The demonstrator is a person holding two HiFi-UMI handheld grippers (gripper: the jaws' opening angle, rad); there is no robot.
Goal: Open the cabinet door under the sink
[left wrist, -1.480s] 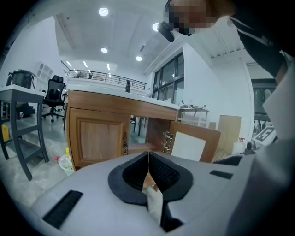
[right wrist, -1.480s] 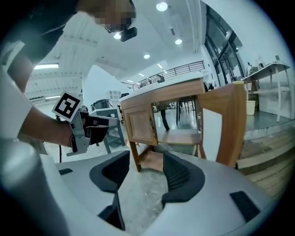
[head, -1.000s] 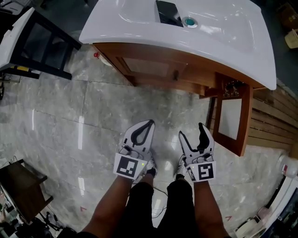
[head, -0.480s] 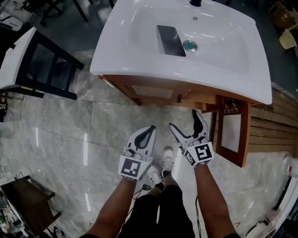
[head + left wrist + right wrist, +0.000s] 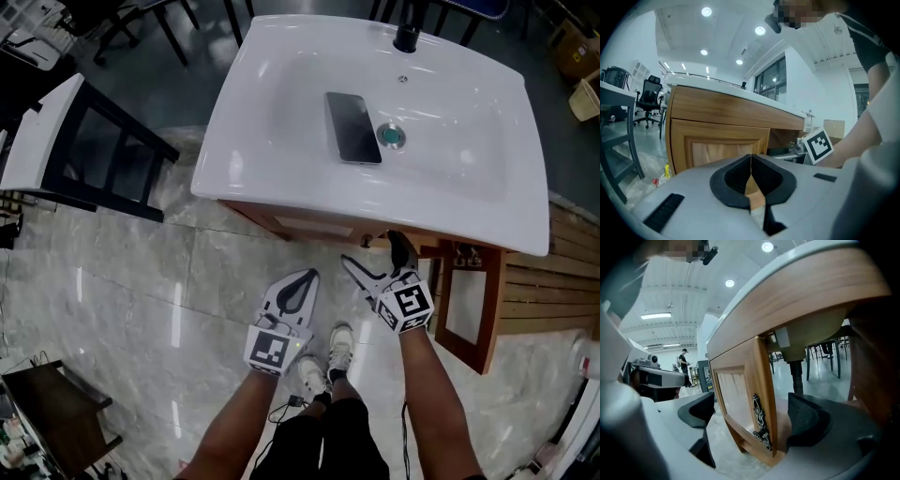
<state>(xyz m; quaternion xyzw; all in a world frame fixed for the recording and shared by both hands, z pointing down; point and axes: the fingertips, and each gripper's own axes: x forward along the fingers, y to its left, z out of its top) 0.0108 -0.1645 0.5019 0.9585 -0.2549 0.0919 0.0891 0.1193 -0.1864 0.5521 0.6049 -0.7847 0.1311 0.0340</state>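
Observation:
A wooden cabinet (image 5: 281,221) stands under the white sink top (image 5: 244,122). Its right door (image 5: 469,305) hangs swung open. The left door (image 5: 740,399) carries an ornate dark handle (image 5: 761,423) near its free edge. My right gripper (image 5: 375,251) (image 5: 754,420) has that edge and the handle between its jaws, which are opening; the left pad (image 5: 698,409) stands apart from the door face. Whether this door is ajar I cannot tell. My left gripper (image 5: 307,276) (image 5: 751,171) is shut on nothing, short of the cabinet front (image 5: 722,140).
A dark phone (image 5: 353,127), a green drain (image 5: 391,137) and a black tap (image 5: 408,37) are on the sink. A black-framed table (image 5: 84,141) stands left, wooden slats (image 5: 562,272) right, a dark stool (image 5: 47,412) bottom left. The person's feet (image 5: 328,352) are below the grippers.
Both grippers have moved forward to the cabinet. The right jaws have spread wider and now straddle the left door's edge. The left gripper stays shut.

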